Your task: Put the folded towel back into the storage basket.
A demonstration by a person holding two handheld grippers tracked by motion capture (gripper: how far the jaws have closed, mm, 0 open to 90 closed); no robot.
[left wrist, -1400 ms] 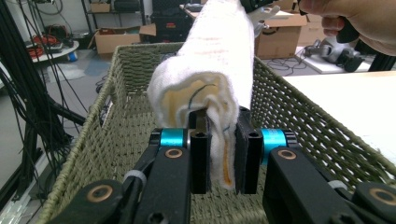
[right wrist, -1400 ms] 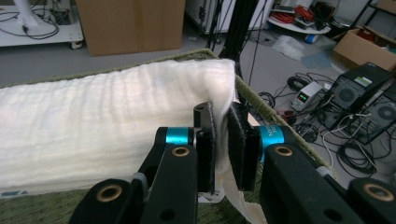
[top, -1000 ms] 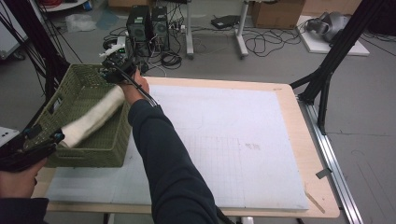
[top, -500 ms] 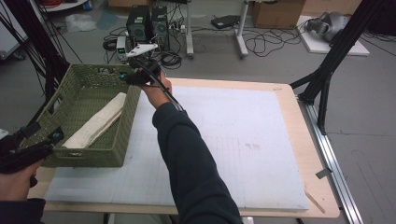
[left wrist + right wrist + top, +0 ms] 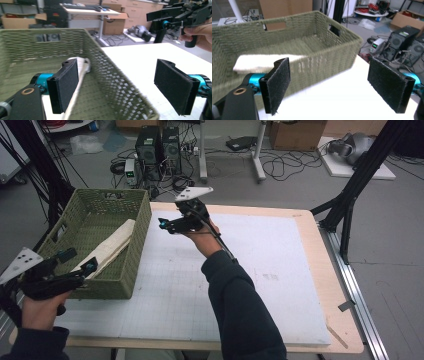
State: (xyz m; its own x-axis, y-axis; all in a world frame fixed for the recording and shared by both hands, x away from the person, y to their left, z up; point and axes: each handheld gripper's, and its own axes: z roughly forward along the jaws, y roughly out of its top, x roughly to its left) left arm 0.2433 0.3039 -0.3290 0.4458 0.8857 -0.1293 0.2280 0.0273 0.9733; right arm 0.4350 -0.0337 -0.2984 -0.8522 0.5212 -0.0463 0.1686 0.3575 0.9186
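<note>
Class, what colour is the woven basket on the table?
Olive green basket, clearest in the right gripper view.

No legible text, labels or brand marks anywhere. A small box (image 5: 379, 44) on the floor beside the computer towers (image 5: 409, 40) has a lit green display in the right gripper view, but its digits are too small and blurred to read. Cardboard boxes in the background show no readable print.

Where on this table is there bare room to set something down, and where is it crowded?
The white mat lies bare from the green basket across to its right edge. The basket's far half is bare too. It is crowded along the basket's near half, where the folded white cloth lies and the left tongs hover open.
</note>
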